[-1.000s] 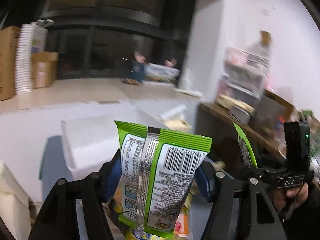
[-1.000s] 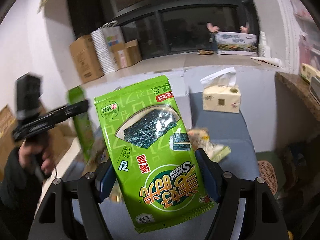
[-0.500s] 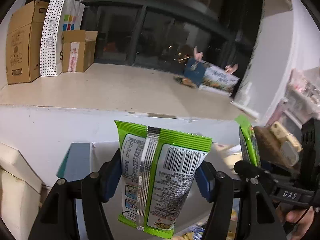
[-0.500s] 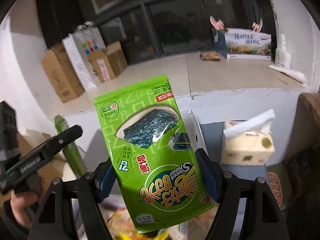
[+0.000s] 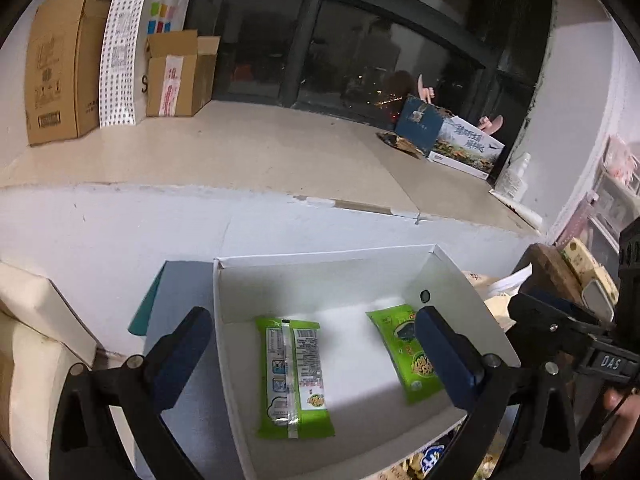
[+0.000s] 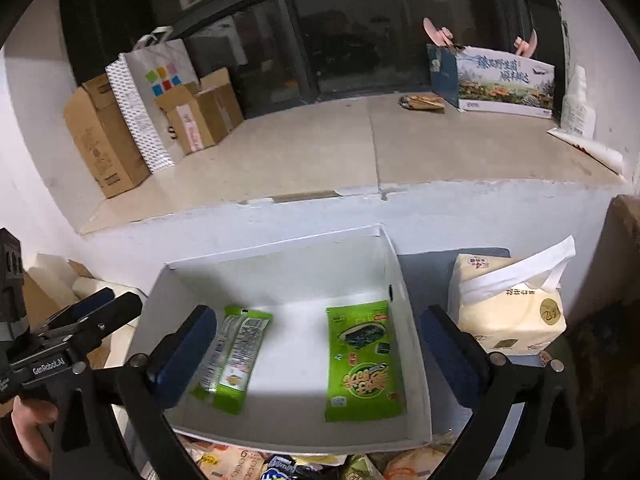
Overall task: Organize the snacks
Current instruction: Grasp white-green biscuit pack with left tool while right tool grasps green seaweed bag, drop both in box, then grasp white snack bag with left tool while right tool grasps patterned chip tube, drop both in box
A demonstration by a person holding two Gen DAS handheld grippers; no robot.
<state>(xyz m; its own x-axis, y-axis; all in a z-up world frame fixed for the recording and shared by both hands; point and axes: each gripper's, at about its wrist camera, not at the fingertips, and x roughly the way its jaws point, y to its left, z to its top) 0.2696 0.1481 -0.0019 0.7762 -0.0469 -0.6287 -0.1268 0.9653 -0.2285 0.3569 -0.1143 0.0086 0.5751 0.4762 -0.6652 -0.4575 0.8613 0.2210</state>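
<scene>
Both tongs, left (image 5: 314,344) and right (image 6: 316,344), gape empty above two green packets (image 6: 362,360) lying in white box (image 6: 280,258).

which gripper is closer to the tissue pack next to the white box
Right. The right gripper hangs open over the white box, and the tissue pack sits just beyond its right finger. The left gripper is over the box's far side.

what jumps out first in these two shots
Two bright green snack packets lie flat, apart, inside the open white cardboard box: the barcode-side-up packet on its left, the seaweed-picture packet on its right. Both the left hand-held gripper and the right hand-held gripper hang open above it. A cream tissue pack stands right of the box.
</scene>
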